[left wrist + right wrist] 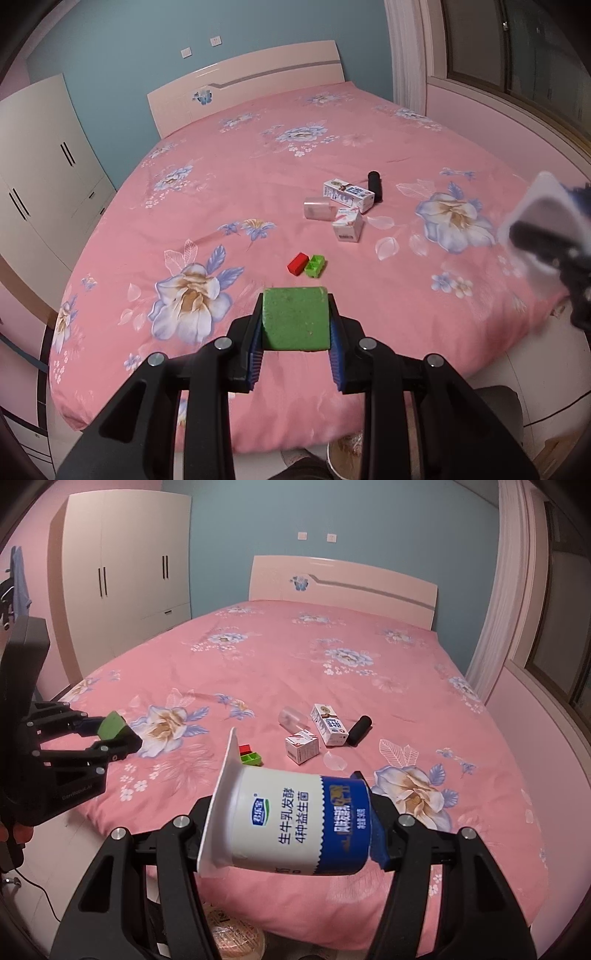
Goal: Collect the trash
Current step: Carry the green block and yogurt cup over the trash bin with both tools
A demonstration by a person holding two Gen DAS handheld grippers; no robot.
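Left tool [295,325]: narrow, clamped on one green sponge block [295,317]. Right tool [291,823]: mid-width, gripping one yogurt cup [295,819] sideways, contents unseen. On bed [258,166], well ahead: red brick [297,263] touching green brick [316,266]; beyond, two milk cartons [347,223], clear cup [316,208], black cylinder [375,185].

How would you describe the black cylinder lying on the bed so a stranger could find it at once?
Start at the pink floral bedspread and find the litter cluster near its middle. The matt black cylinder lies at the cluster's right end, beside the long white milk carton. It alone is dark, round and unprinted.
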